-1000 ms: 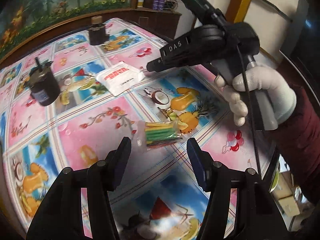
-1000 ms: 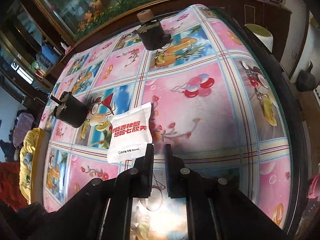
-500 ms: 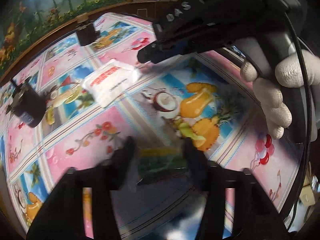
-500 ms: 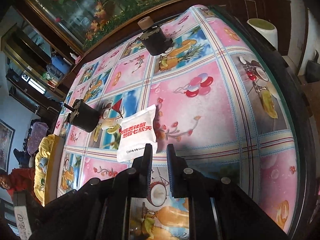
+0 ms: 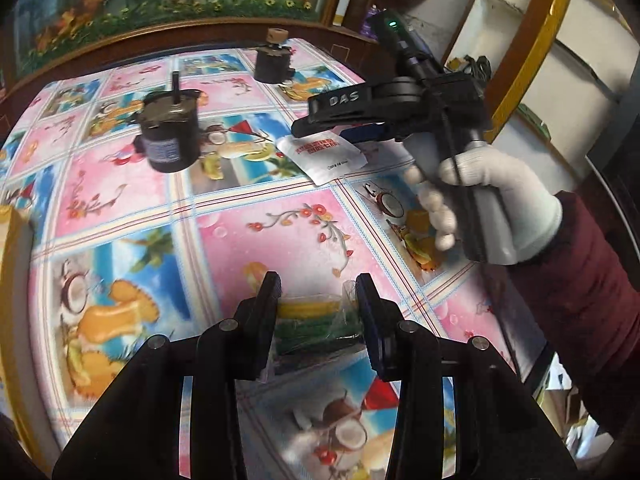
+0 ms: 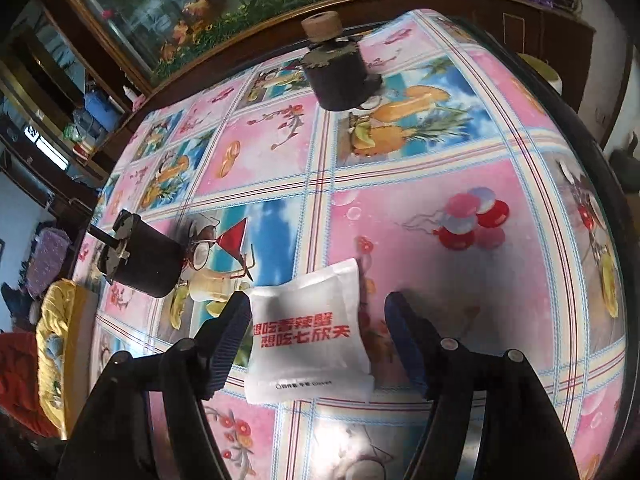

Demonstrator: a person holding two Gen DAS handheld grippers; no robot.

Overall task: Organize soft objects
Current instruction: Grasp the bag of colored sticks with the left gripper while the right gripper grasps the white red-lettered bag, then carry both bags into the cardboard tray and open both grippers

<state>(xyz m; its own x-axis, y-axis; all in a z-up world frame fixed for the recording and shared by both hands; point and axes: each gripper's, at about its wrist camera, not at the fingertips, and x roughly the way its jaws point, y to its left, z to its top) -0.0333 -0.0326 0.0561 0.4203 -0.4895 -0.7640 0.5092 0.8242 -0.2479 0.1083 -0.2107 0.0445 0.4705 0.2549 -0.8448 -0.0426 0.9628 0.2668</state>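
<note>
Tablecloth [image 6: 440, 208]: white packet [image 6: 306, 340] between right claw [image 6: 318, 340].

Left gripper [image 5: 318, 304] low over tabletop near edge, jaws closed onto a clear packet [image 5: 312, 322]. Right gripper [image 6: 318, 332] spread wide, straddling a white pouch [image 6: 308, 340]; white-gloved right hand [image 5: 492, 200] gripping its handle.

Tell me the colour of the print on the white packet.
Red lettering on the white packet, clearest in the right wrist view.
</note>
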